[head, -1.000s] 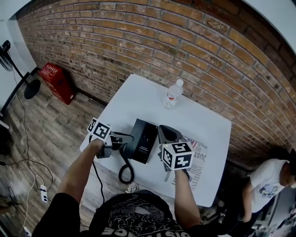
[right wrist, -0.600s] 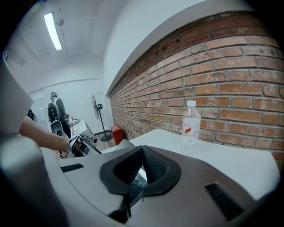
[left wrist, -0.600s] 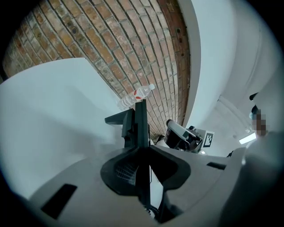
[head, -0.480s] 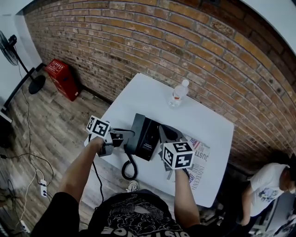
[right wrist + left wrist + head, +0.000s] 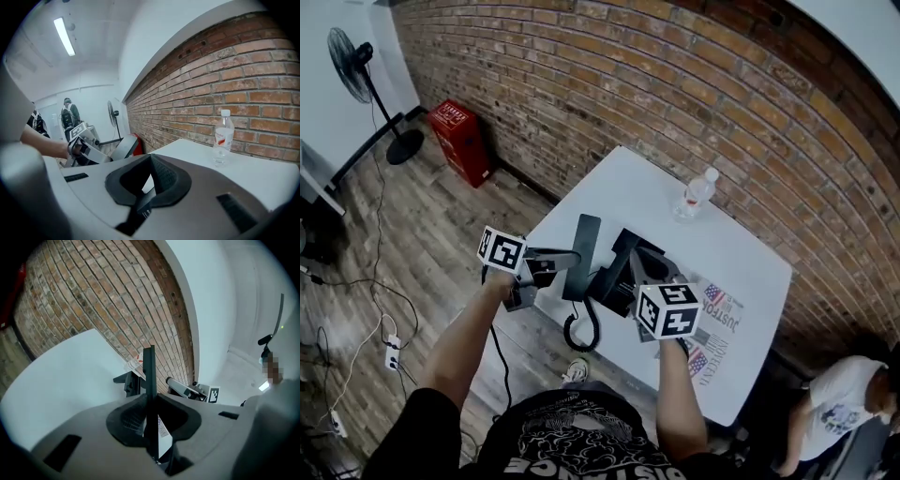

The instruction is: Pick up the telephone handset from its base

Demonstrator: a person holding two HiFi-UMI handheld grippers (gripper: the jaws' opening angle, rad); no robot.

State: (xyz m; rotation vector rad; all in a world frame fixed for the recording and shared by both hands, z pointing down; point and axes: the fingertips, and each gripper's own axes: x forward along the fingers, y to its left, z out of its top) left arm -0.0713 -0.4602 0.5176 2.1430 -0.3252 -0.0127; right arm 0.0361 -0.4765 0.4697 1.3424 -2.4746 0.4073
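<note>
In the head view the left gripper [image 5: 565, 260], clamped on the handset [image 5: 581, 253], holds it clear of the base [image 5: 614, 270] over the worktop's [image 5: 647, 187] left edge, the left gripper view shows it pinched upright, and the right gripper view shows the right gripper [image 5: 149, 178] closed on the base's edge, so the lift looks done and next needs only a steady hold.

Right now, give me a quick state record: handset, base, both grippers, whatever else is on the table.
handset: off the phone base, held on end beside it
left gripper: shut on handset
right gripper: shut on phone base, at its edge
cord: coiled loop at the near edge of the table
water bottle: upright, far side of table
printed sheet: lies flat, beside right gripper
</note>
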